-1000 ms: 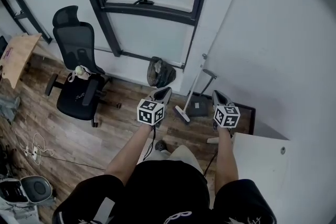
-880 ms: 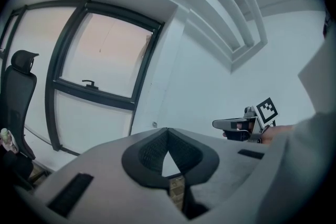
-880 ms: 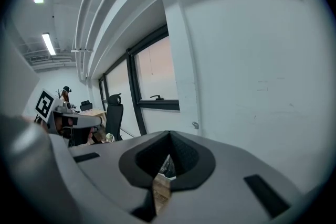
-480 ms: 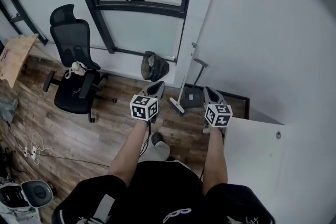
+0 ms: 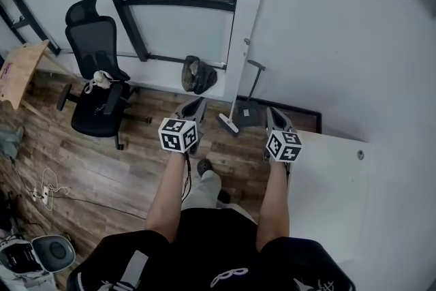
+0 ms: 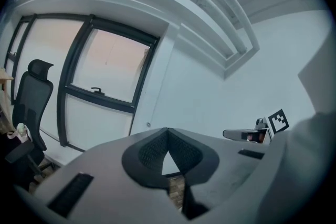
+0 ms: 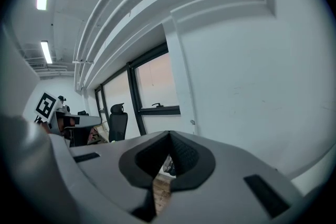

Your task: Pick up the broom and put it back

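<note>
ahead, the broom [image 5: 228, 124] leans on the white wall [image 5: 327, 44], its head on the floor [image 5: 129, 160] beside the dustpan [image 5: 249, 117]. my left gripper [image 5: 198, 103] and right gripper [image 5: 270, 112] are both closed and empty, short of it.

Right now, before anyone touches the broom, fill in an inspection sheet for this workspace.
Surface: wood plank floor.
Job's things: broom leaning on the white wall, dustpan beside it; neither held.
Clutter: dark bag below the window.
Grippers: left gripper and right gripper shut, empty, short of the broom.
Cables: white cable loose on the floor at left.
Surroundings: office chair, white tabletop at right.
</note>
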